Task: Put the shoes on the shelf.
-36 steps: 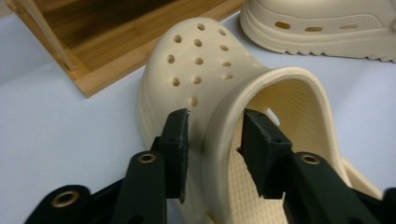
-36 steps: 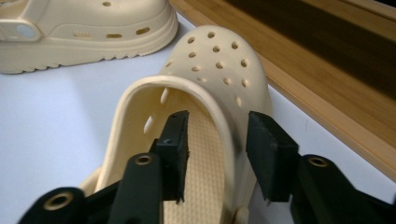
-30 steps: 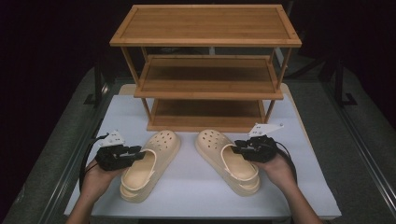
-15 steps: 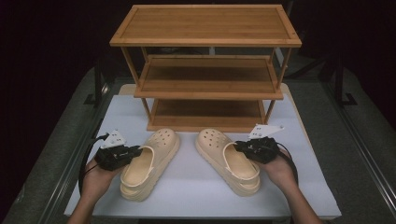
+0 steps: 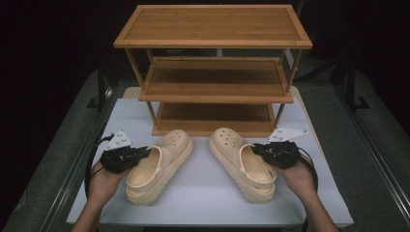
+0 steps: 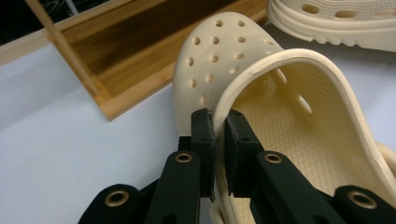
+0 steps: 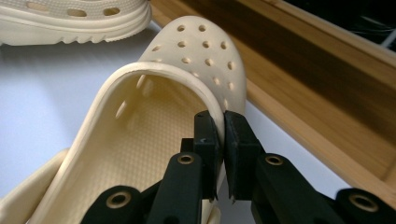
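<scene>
1. Cream foam clogs, two of them, lie on the white table [image 5: 203, 193] in front of a three-tier wooden shoe rack [image 5: 212, 72], toes towards the rack and angled in towards each other.
2. Left clog [image 5: 157, 166] lies just left of centre, with the left gripper [image 5: 129, 157] at its outer side.
3. In the left gripper view, the black jaws have just been closing and now pinch the outer rim of this clog's opening, one pad inside the rim and one outside.
4. Right clog [image 5: 241, 162] lies just right of centre, well apart from the other at the heel and near it at the toe.
5. Right gripper [image 5: 266, 151] clamps this clog's outer rim the same way; its jaws have also just been closing, and the right gripper view shows the rim squeezed between the pads.
6. Both clogs rest flat on the table, their soles down.
7. Each hand holds its gripper from the near edge of the table, cables trailing outward.
</scene>
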